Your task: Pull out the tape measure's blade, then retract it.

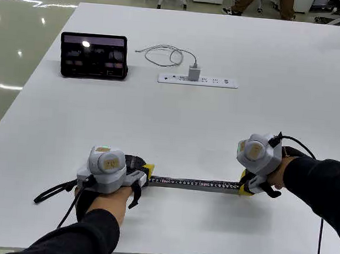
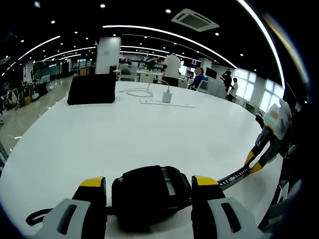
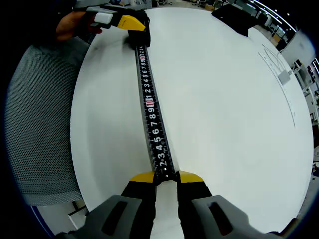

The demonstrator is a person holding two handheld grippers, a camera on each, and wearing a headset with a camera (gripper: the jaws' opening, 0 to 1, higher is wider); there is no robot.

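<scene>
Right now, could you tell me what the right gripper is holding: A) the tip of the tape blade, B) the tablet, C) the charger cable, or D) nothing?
A: the right gripper is shut on the tip of the blade, which runs across the table to the case held in the left gripper.

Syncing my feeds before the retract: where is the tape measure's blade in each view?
Head view: blade low centre, stretched left to right.
Left gripper view: lower right, leaving the tape measure case toward the right gripper.
Right gripper view: up the centre, its tip pinched in that gripper's jaws.
Shared landmark: the tablet, upper left, upper left, top right.
</scene>
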